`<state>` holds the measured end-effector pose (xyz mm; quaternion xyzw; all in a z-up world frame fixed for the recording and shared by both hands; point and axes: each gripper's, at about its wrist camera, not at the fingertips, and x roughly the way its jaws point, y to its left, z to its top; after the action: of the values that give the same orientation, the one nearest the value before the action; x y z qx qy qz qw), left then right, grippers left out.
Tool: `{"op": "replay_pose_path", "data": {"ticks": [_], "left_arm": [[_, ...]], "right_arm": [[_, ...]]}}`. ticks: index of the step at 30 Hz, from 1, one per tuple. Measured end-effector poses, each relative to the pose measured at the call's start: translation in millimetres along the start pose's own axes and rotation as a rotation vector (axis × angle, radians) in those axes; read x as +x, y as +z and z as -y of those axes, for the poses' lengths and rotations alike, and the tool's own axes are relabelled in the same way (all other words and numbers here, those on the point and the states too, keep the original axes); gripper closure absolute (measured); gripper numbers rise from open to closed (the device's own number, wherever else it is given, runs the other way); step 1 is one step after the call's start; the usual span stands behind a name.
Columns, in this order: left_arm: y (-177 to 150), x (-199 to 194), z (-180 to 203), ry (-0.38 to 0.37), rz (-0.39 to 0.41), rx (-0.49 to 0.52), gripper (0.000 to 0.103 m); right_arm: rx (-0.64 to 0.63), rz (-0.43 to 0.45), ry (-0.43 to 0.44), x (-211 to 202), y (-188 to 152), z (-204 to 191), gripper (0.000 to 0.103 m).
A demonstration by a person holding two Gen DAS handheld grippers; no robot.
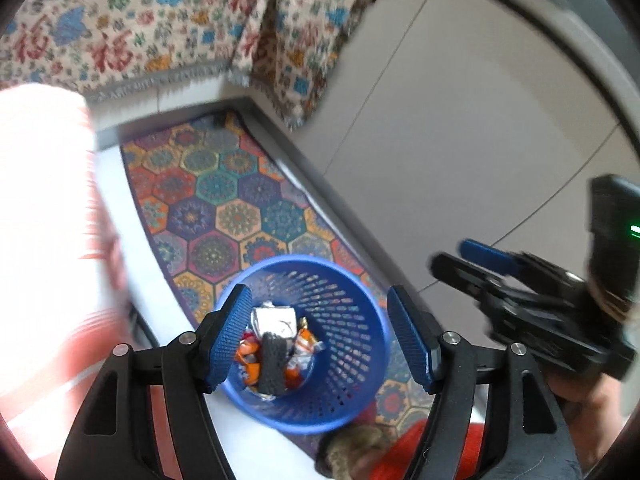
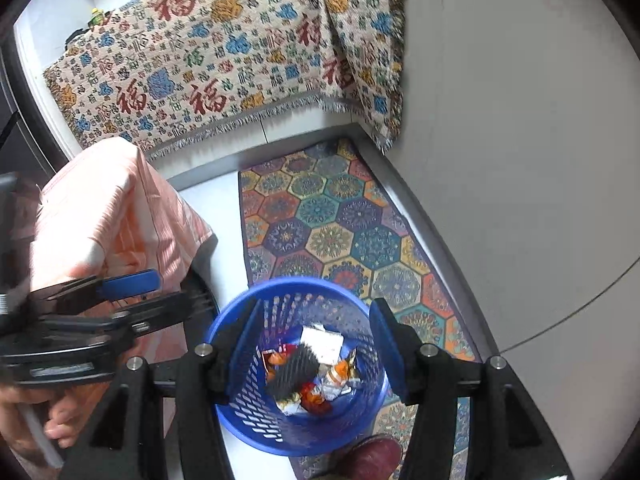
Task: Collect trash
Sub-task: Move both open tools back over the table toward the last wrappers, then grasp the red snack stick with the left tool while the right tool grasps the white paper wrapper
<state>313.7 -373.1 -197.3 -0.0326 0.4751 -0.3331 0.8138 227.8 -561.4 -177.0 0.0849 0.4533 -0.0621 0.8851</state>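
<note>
A blue perforated trash basket (image 1: 344, 364) (image 2: 248, 396) stands on the floor at the edge of a patterned rug. Inside it lie orange-and-silver wrappers (image 1: 250, 354) (image 2: 338, 374), a white crumpled paper (image 1: 276, 318) (image 2: 322, 344) and a black studded piece (image 1: 274, 366) (image 2: 290, 374). My left gripper (image 1: 320, 336) hangs open and empty above the basket. My right gripper (image 2: 312, 352) is also open and empty above it. The right gripper shows at the right in the left wrist view (image 1: 480, 264); the left gripper shows at the left in the right wrist view (image 2: 132, 292).
A hexagon-patterned rug (image 1: 224, 200) (image 2: 340, 220) lies on the white tile floor. A table draped in a cloth with red characters (image 1: 140, 32) (image 2: 224, 56) stands behind. A pink striped cloth-covered seat (image 2: 108, 216) is at the left. A shoe (image 2: 372, 460) is near the basket.
</note>
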Motion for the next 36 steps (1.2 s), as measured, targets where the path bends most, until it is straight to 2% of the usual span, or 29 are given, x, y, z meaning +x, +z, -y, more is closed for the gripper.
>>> {"op": "replay_pose_path", "data": {"ticks": [1,3,7,11,14,16,18,21,23,25,26,28,29,33,36], "left_arm": [[-2.2,-21.5,-4.6,0.011,0.019,0.002,0.029],[-9.3,-55.5,-17.8,0.055,0.048,0.005,0.018],[-31.1,-117.5,-69.3,0.238,0.071,0.000,0.017],[-59.2,-158.0,-144.1,0.437,0.049,-0.078,0.017],[-78.0,-182.6,-201.6,0.563,0.032,-0.164,0.017],[-88.0,-194.5,-231.8,0.627,0.033,-0.212,0.017],[-95.5,-203.1,-256.5,0.661,0.037,-0.263,0.016],[-100.5,-210.6,-282.4,0.686,0.061,-0.306,0.001],[-100.5,-212.7,-294.7,0.681,0.069,-0.312,0.000],[-96.1,-212.0,-304.6,0.684,0.073,-0.309,0.000],[-91.7,-211.3,-309.8,0.686,0.067,-0.318,0.000],[-73.8,-211.9,-323.2,0.688,0.066,-0.338,0.004],[-64.7,-217.3,-329.7,0.683,0.093,-0.347,0.010],[-19.6,-240.4,-363.2,0.678,0.222,-0.415,0.011],[5.5,-232.7,-400.1,0.697,0.227,-0.503,0.011]], "right_arm": [[-0.009,0.016,-0.001,-4.0,3.6,-4.7,0.047],[-0.030,0.054,0.005,-14.3,11.6,-21.1,0.047],[-0.130,0.126,0.051,-35.9,22.7,-77.6,0.046],[-0.271,0.166,0.150,-51.1,23.0,-159.0,0.042],[-0.377,0.160,0.250,-52.8,15.9,-229.0,0.039],[-0.445,0.137,0.287,-48.0,8.9,-269.9,0.039],[-0.502,0.105,0.315,-39.3,0.3,-308.4,0.039],[-0.575,0.046,0.332,-20.7,-11.7,-358.5,0.039],[-0.604,0.007,0.326,-4.8,-17.7,-379.5,0.039],[-0.612,-0.028,0.320,6.5,-23.0,-387.9,0.037],[-0.610,-0.002,0.319,8.1,-22.8,-390.6,0.033],[-0.606,-0.005,0.315,10.8,-24.0,-397.0,0.031],[-0.602,-0.008,0.314,12.1,-24.7,-399.9,0.030],[-0.601,-0.010,0.313,14.8,-25.0,-400.1,0.029],[-0.598,-0.013,0.318,16.2,-20.7,-398.9,0.028]]}}
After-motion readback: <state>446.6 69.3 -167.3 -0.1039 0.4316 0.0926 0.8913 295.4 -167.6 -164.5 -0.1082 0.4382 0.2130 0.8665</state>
